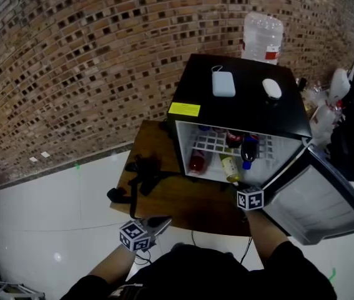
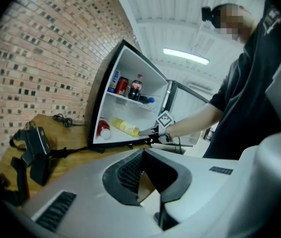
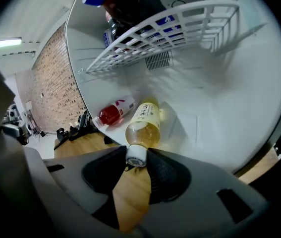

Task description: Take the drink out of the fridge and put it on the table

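Observation:
The small black fridge (image 1: 239,99) stands open on the wooden table (image 1: 183,199). A yellow drink bottle (image 3: 144,123) lies on the fridge floor beside a red one (image 3: 113,113). My right gripper (image 3: 136,165) reaches into the fridge mouth, and its pads hold the yellow bottle's white cap (image 3: 136,155). In the head view this gripper (image 1: 244,187) sits at the fridge's lower edge, by the yellow bottle (image 1: 229,166). The left gripper (image 1: 161,220) hovers over the table's near edge, shut and empty. In the left gripper view its own jaws (image 2: 152,195) are together.
A dark cola bottle (image 1: 248,152) and cans stand on the wire shelf (image 3: 165,29). The fridge door (image 1: 317,199) hangs open to the right. A black strapped device (image 1: 142,177) lies on the table's left part. A power bank (image 1: 223,83) and a mouse (image 1: 271,88) rest on the fridge.

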Tool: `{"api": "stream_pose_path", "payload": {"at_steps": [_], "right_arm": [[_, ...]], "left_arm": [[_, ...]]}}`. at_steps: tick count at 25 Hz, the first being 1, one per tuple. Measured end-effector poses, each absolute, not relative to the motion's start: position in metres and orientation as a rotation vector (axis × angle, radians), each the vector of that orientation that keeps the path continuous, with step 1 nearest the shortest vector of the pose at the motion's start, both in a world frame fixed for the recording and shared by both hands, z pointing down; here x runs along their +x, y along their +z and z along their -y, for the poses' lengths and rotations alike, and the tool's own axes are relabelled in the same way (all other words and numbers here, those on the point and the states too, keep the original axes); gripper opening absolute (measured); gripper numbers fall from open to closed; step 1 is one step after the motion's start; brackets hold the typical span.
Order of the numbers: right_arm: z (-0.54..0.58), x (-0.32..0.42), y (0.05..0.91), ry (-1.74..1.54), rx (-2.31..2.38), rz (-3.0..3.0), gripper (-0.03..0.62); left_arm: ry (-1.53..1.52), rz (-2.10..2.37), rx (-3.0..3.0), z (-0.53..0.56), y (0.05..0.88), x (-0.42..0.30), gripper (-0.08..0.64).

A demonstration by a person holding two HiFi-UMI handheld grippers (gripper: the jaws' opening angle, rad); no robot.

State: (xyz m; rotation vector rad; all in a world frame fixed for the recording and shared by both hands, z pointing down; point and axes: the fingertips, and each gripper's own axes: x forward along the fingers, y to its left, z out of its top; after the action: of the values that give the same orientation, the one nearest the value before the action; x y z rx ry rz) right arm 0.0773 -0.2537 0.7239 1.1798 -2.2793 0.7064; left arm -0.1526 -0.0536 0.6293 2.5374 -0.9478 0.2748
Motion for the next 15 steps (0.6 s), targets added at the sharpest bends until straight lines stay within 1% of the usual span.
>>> {"api": "stream_pose_path", "payload": {"at_steps": [9,10,11,12,15], "right_arm": [[0.222,0.098,0.699,0.692,1.126,2.306,0.156],[0.219,0.100,0.695,0.695,1.118,2.313,0.156],[0.216,0.102,0.691,0.700,1.109,2.319,0.156],[0.214,0.104,0.688,0.705,1.101,2.324,0.156],[0.206,0.108,0.682,0.714,1.068,2.331,0.156]], "left_arm": [[0.669,0.878,2.859,0.130,0.642,-0.072,0.000],[0.734,0.852,2.893,0.138,0.648,-0.061,0.027],[0.806,0.820,2.926,0.144,0.654,-0.049,0.076],[0.882,0.789,2.957,0.151,0.660,-0.038,0.111],[1.115,0.733,3.046,0.175,0.675,-0.005,0.269]]}}
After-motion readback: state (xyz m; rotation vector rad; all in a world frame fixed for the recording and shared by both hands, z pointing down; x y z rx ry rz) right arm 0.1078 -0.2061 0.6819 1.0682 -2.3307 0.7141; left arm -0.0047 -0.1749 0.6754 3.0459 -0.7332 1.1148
